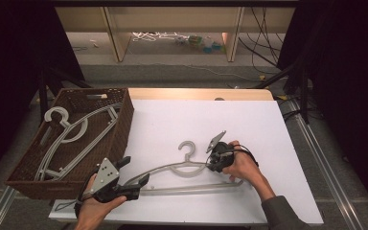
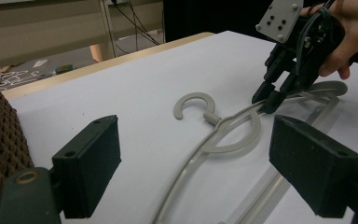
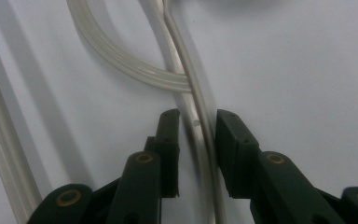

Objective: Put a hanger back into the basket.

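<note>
At the near edge of the white-topped bench (image 1: 172,115), the left gripper (image 1: 136,172) sits in the person's left hand (image 1: 93,211), its grey three-cornered plate on top. Its jaws stand wide apart and hold nothing; in the left gripper view they frame the left shoulder of a pale grey plastic hanger (image 2: 223,135) that lies flat on the white surface just ahead of them.

The hanger (image 1: 184,167) stretches across the near middle of the bench, its straight bottom bar toward the person and its hook pointing away (the hook's opening faces the basket side). A curved inner loop sits under the neck.

Slightly farther in, the right gripper (image 1: 214,165), held in the right hand (image 1: 244,165), points down at the hanger's right shoulder beside the neck. In the right gripper view its jaws are partly open and straddle the thin shoulder rail (image 3: 200,121), one jaw on each side with narrow gaps showing, so they are not clamped on it. The left gripper view shows the same gripper (image 2: 266,98) with its tips down at the rail.

To the left, a dark brown wicker basket (image 1: 120,134) rests at the bench's left edge, holding more grey hangers (image 1: 74,132).

Beyond the bench, the floor carries cables (image 1: 263,43) and a wooden shelf frame (image 1: 115,33).
</note>
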Demonstrator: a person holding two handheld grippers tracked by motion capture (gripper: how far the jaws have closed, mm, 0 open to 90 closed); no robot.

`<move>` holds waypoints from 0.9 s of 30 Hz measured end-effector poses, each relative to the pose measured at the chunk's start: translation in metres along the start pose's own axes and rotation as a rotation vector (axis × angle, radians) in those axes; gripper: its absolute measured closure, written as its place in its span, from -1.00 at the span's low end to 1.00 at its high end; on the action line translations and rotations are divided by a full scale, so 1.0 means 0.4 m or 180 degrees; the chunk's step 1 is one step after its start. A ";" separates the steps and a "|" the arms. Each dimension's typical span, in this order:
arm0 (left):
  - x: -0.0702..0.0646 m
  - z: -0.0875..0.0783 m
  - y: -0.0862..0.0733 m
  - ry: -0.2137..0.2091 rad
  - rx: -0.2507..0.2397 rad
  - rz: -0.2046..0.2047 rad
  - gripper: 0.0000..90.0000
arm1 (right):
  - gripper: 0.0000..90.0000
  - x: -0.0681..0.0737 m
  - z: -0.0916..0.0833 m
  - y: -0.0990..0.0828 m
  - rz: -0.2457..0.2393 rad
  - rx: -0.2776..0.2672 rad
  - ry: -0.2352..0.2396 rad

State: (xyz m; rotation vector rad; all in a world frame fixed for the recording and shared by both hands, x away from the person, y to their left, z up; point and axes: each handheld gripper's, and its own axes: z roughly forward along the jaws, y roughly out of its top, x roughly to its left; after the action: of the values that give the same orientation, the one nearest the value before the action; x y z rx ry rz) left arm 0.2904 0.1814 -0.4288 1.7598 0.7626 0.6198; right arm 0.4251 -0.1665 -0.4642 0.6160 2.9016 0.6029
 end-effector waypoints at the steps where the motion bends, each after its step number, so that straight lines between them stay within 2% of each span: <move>1: -0.003 0.001 -0.001 -0.0011 -0.0007 -0.0043 -0.64 | 0.65 0.000 0.000 0.000 0.0000 0.0000 0.0000; 5: -0.003 0.002 -0.001 -0.0019 0.0014 -0.0011 -0.64 | 0.74 0.003 -0.001 0.002 -0.0088 0.0024 0.0023; 6: -0.002 0.002 -0.001 -0.0019 0.0020 0.0009 -0.64 | 0.75 0.006 0.000 0.005 -0.0148 0.0048 0.0001; 7: -0.002 0.002 -0.001 -0.0016 0.0003 -0.0022 -0.64 | 0.78 0.009 -0.001 0.009 -0.0296 0.0092 0.0004; 9: -0.002 0.001 0.000 -0.0015 -0.0001 -0.0032 -0.64 | 0.81 0.013 -0.001 0.011 -0.0445 0.0107 -0.0002; 10: -0.002 0.001 0.000 -0.0015 -0.0001 -0.0032 -0.64 | 0.81 0.013 -0.001 0.011 -0.0445 0.0107 -0.0002; 11: -0.001 0.002 -0.001 -0.0008 0.0017 -0.0010 -0.64 | 0.82 0.017 -0.003 0.012 -0.0560 0.0129 -0.0010; 13: -0.001 0.004 -0.001 -0.0017 0.0013 -0.0013 -0.64 | 0.83 0.018 -0.003 0.012 -0.0591 0.0124 -0.0019; 15: -0.001 0.005 -0.001 -0.0020 0.0042 0.0040 -0.64 | 0.83 0.020 -0.004 0.011 -0.0665 0.0100 -0.0033; 16: -0.003 0.006 -0.001 -0.0026 0.0041 0.0012 -0.64 | 0.83 0.023 -0.005 0.010 -0.0698 0.0093 -0.0036; 19: -0.003 0.010 0.000 -0.0035 0.0026 -0.0001 -0.64 | 0.83 0.035 -0.018 0.015 -0.0871 0.0067 -0.0175; 21: -0.001 0.013 0.000 -0.0023 0.0068 0.0029 -0.63 | 0.83 0.037 -0.024 0.018 -0.0904 0.0050 -0.0205; 25: -0.002 0.021 0.003 -0.0053 0.0105 0.0022 -0.63 | 0.83 0.054 -0.059 0.024 -0.1030 -0.0066 -0.0402; 26: -0.003 0.023 0.004 -0.0064 0.0096 -0.0012 -0.63 | 0.83 0.063 -0.071 0.025 -0.1087 -0.0089 -0.0486; 27: -0.002 0.033 0.007 -0.0087 0.0086 -0.0098 -0.61 | 0.83 0.073 -0.089 0.023 -0.1158 -0.0131 -0.0516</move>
State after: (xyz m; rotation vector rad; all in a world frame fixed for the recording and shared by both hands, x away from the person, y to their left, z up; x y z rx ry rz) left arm 0.2999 0.1720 -0.4302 1.7744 0.7810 0.5664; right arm 0.3951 -0.1593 -0.4288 0.1164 2.7397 0.5323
